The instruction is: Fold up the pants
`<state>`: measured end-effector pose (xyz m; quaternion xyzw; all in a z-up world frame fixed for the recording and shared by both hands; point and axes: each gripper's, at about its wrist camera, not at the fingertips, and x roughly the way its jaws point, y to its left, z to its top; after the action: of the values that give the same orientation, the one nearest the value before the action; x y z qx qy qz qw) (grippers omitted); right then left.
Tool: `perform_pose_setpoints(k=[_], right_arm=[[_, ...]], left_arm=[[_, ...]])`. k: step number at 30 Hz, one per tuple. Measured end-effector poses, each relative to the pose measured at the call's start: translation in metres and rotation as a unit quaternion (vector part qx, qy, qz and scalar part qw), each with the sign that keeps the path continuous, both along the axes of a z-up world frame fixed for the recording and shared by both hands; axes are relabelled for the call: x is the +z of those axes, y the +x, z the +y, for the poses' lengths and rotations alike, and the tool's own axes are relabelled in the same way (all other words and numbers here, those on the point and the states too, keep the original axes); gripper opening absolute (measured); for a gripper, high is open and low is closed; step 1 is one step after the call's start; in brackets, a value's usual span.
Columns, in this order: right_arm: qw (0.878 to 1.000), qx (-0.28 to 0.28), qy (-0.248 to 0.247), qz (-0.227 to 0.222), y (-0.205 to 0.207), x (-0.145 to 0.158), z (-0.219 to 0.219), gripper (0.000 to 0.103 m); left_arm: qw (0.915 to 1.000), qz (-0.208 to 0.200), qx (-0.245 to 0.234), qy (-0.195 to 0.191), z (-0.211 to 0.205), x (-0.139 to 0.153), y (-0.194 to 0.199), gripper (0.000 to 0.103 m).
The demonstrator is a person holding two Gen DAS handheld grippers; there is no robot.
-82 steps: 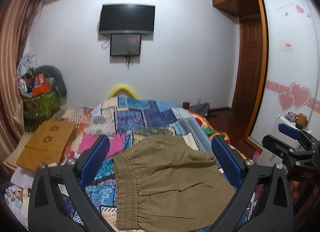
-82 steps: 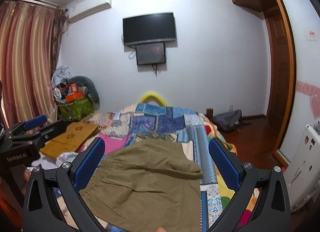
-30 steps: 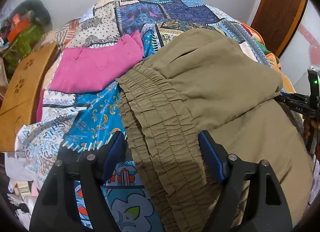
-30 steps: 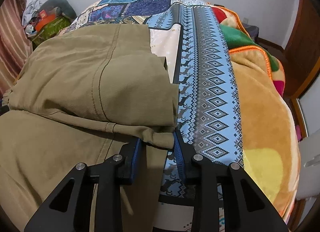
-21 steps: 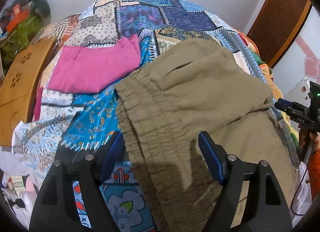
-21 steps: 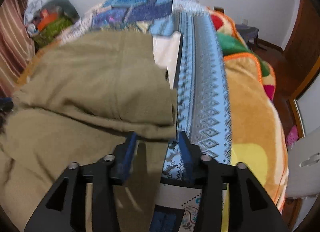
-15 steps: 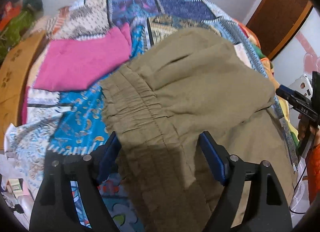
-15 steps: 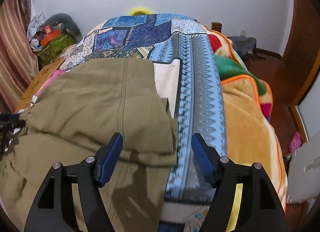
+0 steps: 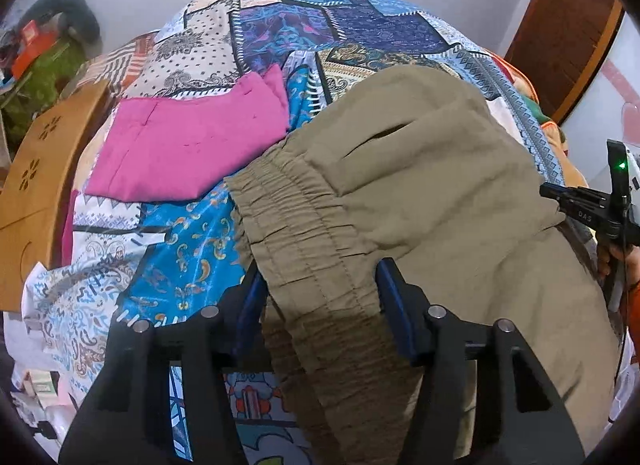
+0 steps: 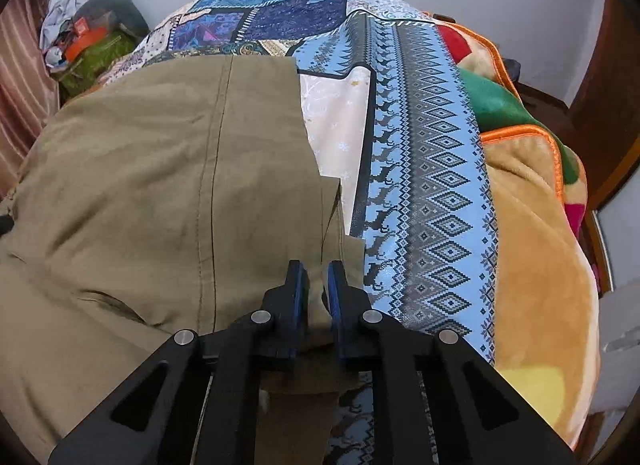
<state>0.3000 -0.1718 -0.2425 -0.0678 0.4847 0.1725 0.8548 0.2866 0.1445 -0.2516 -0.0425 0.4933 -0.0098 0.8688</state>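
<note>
I've got the khaki pants [image 9: 420, 193] lying folded over on the bed [image 10: 424, 169], waistband side at my 9 o'clock, hem side at 3. For a clean next fold, I'd lift both ends together and level, so the top layer doesn't slide off the bottom one. The left gripper [image 9: 320, 297] has its fingers spread around the elastic waistband [image 9: 296, 225], not biting yet; I'd close them fully before lifting. The right gripper [image 10: 316, 289] has its fingers pinching the hem corner. Half a second ago those right fingers were wide apart, and the left ones gaped wider too.
</note>
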Motion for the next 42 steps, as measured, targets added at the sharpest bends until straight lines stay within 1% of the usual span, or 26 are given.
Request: perform_pose_setpoints(k=[3, 5, 7, 8, 9, 11, 12, 13, 15, 17, 18, 19, 21, 23, 24, 26, 28, 30, 34, 38, 39, 40, 42], right_arm=[[1.000, 0.003, -0.015, 0.001, -0.001, -0.001, 0.003, 0.011], [1.000, 0.006, -0.025, 0.004, 0.001, 0.001, 0.004, 0.011], [0.999, 0.010, -0.032, 0.011, 0.004, 0.002, 0.005, 0.011], [0.999, 0.012, -0.034, 0.015, 0.004, 0.003, 0.005, 0.011], [0.999, 0.011, -0.037, 0.021, 0.005, 0.006, 0.004, 0.013], [0.998, 0.006, -0.055, 0.029, 0.006, 0.011, 0.004, 0.025], [0.997, 0.001, -0.073, 0.031, 0.006, 0.015, 0.004, 0.035], [0.996, 0.002, -0.080, 0.030, 0.005, 0.020, 0.003, 0.044], [0.998, 0.011, -0.068, 0.014, 0.000, 0.037, 0.001, 0.050], [0.998, 0.014, -0.056, -0.003, -0.002, 0.053, 0.001, 0.053], [0.999, 0.017, -0.049, -0.012, -0.001, 0.061, 0.001, 0.056], [0.999, 0.019, -0.045, -0.020, -0.001, 0.065, 0.003, 0.062], [0.998, 0.021, -0.030, -0.045, 0.003, 0.079, 0.007, 0.066], [0.998, 0.024, -0.013, -0.061, 0.009, 0.086, 0.014, 0.066], [0.998, 0.022, -0.004, -0.066, 0.019, 0.087, 0.019, 0.066], [0.998, 0.017, 0.005, -0.065, 0.033, 0.085, 0.024, 0.066], [0.998, 0.012, 0.014, -0.060, 0.049, 0.079, 0.031, 0.066], [0.998, 0.010, 0.018, -0.055, 0.069, 0.069, 0.037, 0.066], [0.999, 0.017, 0.004, -0.049, 0.101, 0.051, 0.051, 0.066], [0.999, 0.023, 0.017, -0.042, 0.127, 0.036, 0.062, 0.066], [0.999, 0.021, 0.020, -0.035, 0.132, 0.031, 0.066, 0.066], [0.999, 0.022, 0.025, -0.028, 0.135, 0.026, 0.068, 0.063], [0.999, 0.026, 0.038, -0.016, 0.139, 0.017, 0.076, 0.054]], left_arm=[[0.9998, -0.011, 0.003, 0.013, -0.003, -0.002, -0.003, 0.061], [0.9999, -0.007, 0.007, 0.005, -0.001, -0.001, -0.003, 0.063], [0.9998, 0.002, 0.016, -0.006, 0.003, 0.003, -0.004, 0.070], [0.9996, 0.007, 0.024, -0.013, 0.006, 0.008, -0.006, 0.072], [0.9995, 0.008, 0.028, -0.015, 0.008, 0.013, -0.008, 0.074], [0.9993, -0.003, 0.038, 0.001, 0.012, 0.025, -0.013, 0.075], [0.9992, -0.010, 0.038, 0.008, 0.014, 0.030, -0.014, 0.078], [0.9991, -0.014, 0.039, 0.010, 0.016, 0.034, -0.014, 0.081], [0.9985, -0.027, 0.046, 0.013, 0.024, 0.042, -0.011, 0.084], [0.9979, -0.029, 0.056, 0.014, 0.032, 0.045, -0.002, 0.084], [0.9977, -0.029, 0.061, 0.012, 0.035, 0.045, 0.004, 0.084], [0.9974, -0.028, 0.066, 0.010, 0.038, 0.044, 0.010, 0.084], [0.9971, -0.019, 0.073, 0.007, 0.044, 0.037, 0.027, 0.084], [0.9970, -0.007, 0.077, 0.006, 0.048, 0.028, 0.041, 0.084], [0.9968, 0.000, 0.080, 0.006, 0.050, 0.022, 0.048, 0.084], [0.9964, 0.014, 0.083, 0.003, 0.054, 0.010, 0.061, 0.084], [0.9963, 0.026, 0.082, -0.013, 0.059, -0.002, 0.071, 0.084], [0.9965, 0.024, 0.071, -0.035, 0.061, -0.011, 0.078, 0.085], [0.9955, 0.047, 0.050, -0.066, 0.060, -0.030, 0.090, 0.085], [0.9952, 0.040, 0.040, -0.080, 0.057, -0.039, 0.093, 0.085], [0.9942, 0.040, 0.042, -0.090, 0.058, -0.041, 0.094, 0.085], [0.9930, 0.041, 0.045, -0.101, 0.060, -0.043, 0.095, 0.084], [0.9899, 0.040, 0.052, -0.126, 0.064, -0.046, 0.096, 0.083]])
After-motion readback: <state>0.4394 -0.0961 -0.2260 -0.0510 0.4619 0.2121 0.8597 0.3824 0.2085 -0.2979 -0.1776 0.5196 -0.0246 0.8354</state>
